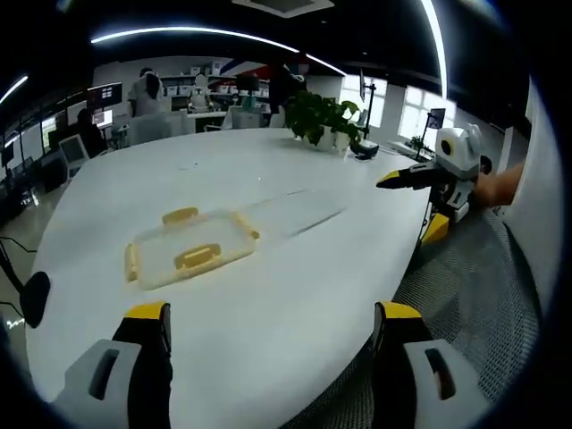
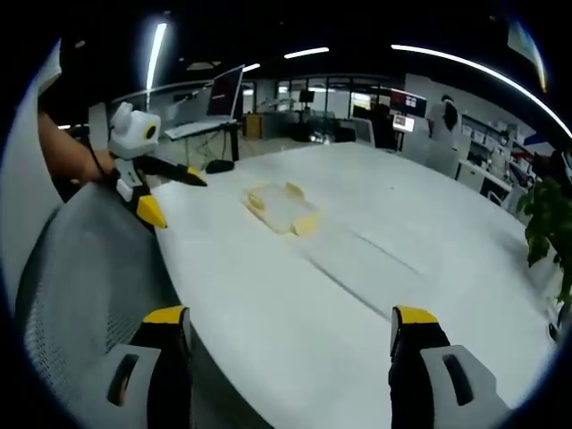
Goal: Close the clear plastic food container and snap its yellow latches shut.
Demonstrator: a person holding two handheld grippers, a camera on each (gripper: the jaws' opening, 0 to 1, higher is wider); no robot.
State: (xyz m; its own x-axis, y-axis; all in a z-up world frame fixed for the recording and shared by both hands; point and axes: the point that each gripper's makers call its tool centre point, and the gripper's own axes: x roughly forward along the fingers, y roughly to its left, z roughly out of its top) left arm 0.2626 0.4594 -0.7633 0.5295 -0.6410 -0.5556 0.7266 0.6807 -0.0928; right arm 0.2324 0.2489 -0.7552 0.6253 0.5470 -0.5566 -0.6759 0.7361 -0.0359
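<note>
The clear plastic food container (image 1: 189, 248) lies flat on the white table (image 1: 295, 295), with yellow latches (image 1: 197, 256) on its sides; whether they are snapped I cannot tell. My left gripper (image 1: 273, 323) is open and empty, well short of the container. My right gripper (image 1: 412, 204) comes in from the right at the table's edge, jaws apart. In the right gripper view the container (image 2: 281, 208) sits mid-table, far beyond my open right gripper (image 2: 288, 323). There the left gripper (image 2: 172, 195) hovers open at the table's left edge, a hand behind it.
A grey mesh chair (image 1: 465, 277) stands by the table's near edge, also the mesh chair (image 2: 85, 268). A potted plant (image 1: 326, 116) stands at the far side of the table. Desks, monitors and seated people are in the background.
</note>
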